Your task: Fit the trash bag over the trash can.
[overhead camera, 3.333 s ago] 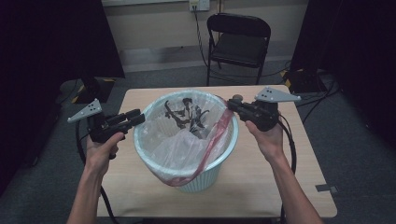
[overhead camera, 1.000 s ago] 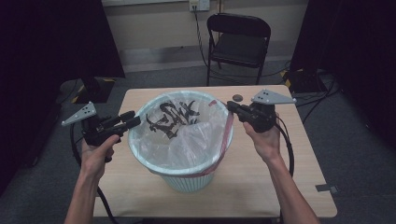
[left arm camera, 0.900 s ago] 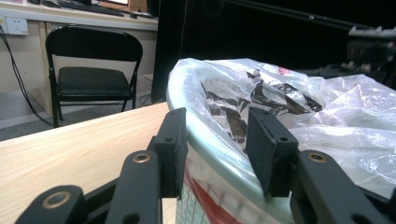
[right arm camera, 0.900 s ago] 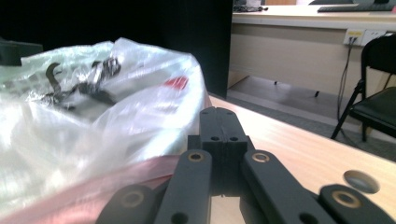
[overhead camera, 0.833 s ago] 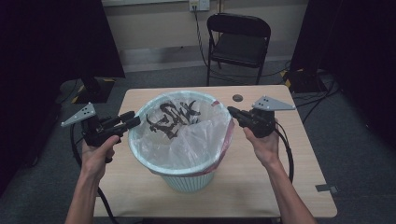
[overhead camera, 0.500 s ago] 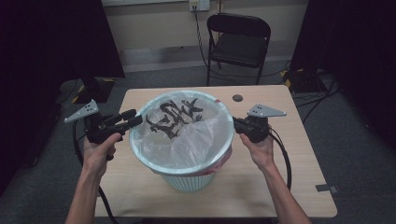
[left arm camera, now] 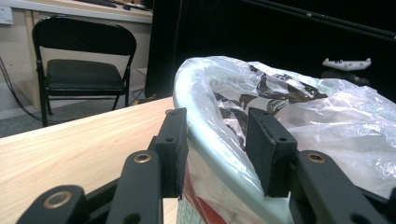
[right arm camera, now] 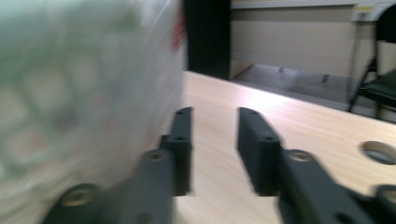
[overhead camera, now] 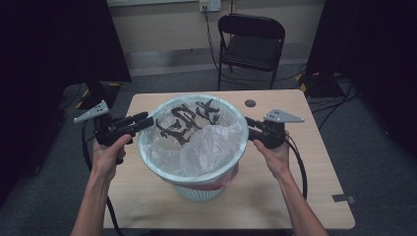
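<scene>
While the left claw straddles the bagged bin rim with jaws spread, nothing is pinched. The right claw, also spread, hangs beside the bin over the counter.

The lined bin blocks the table's middle; its near edge lies bare.

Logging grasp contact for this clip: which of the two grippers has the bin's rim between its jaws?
The left gripper: its jaws straddle the bag-covered rim of the bin. The right gripper is open beside the bin, with bare table between its jaws.
</scene>
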The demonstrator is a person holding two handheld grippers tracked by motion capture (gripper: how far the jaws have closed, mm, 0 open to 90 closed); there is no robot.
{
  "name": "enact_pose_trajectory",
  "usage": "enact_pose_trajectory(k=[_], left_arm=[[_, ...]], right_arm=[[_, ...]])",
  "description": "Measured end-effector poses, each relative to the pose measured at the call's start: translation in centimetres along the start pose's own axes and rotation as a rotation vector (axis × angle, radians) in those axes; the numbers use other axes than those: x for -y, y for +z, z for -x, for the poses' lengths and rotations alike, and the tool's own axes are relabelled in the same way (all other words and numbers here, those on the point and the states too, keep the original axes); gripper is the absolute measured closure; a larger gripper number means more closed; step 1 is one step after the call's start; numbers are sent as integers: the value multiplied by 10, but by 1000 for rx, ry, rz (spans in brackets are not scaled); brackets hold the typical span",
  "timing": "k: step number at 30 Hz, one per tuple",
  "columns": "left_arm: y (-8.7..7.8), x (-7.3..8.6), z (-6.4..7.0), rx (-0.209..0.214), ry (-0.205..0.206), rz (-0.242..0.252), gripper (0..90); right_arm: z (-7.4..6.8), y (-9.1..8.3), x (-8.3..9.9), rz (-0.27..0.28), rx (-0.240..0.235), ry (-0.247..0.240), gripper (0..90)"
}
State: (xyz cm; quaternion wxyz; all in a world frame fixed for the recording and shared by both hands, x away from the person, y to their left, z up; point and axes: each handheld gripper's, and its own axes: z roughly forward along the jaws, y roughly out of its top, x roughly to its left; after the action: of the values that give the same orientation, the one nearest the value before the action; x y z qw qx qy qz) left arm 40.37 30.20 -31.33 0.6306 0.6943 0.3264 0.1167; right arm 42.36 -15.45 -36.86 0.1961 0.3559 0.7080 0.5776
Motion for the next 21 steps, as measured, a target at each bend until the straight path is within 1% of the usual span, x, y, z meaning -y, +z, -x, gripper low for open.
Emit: enact_pose_trajectory(k=[3,5,7,8,10,11,12,13,15,17,19,20,21], left_arm=[[3,0,-2,15,-4,0,591],[5,0,-1,17,-2,0,590],[8,-1,0,39,0,-6,580],[10,-1,1,47,-3,-11,571],[13,-1,3,56,3,-26,545],[15,-1,5,54,9,-27,529],[15,-1,5,49,9,-26,534],[16,-1,5,53,7,-26,531],[16,-1,5,56,-10,-20,506],[15,-2,5,59,-17,-14,485],[14,-3,6,42,-12,-13,465],[12,-4,7,47,-12,-5,465],[12,-5,9,50,-6,-8,467]], right_arm=[[2,-8,-11,22,39,-3,524],[3,-12,-19,24,69,-3,458],[5,-15,-28,21,76,-3,430],[7,-16,-32,17,67,-5,407],[7,-17,-38,31,74,-10,389],[6,-19,-42,26,79,-19,385],[5,-20,-47,25,97,-30,373],[5,-21,-50,28,96,-32,366],[4,-23,-59,10,123,-31,350],[3,-25,-67,19,103,-33,363],[-1,-26,-76,22,84,-49,372],[-4,-26,-80,26,68,-50,376],[-8,-27,-85,32,36,-59,390]])
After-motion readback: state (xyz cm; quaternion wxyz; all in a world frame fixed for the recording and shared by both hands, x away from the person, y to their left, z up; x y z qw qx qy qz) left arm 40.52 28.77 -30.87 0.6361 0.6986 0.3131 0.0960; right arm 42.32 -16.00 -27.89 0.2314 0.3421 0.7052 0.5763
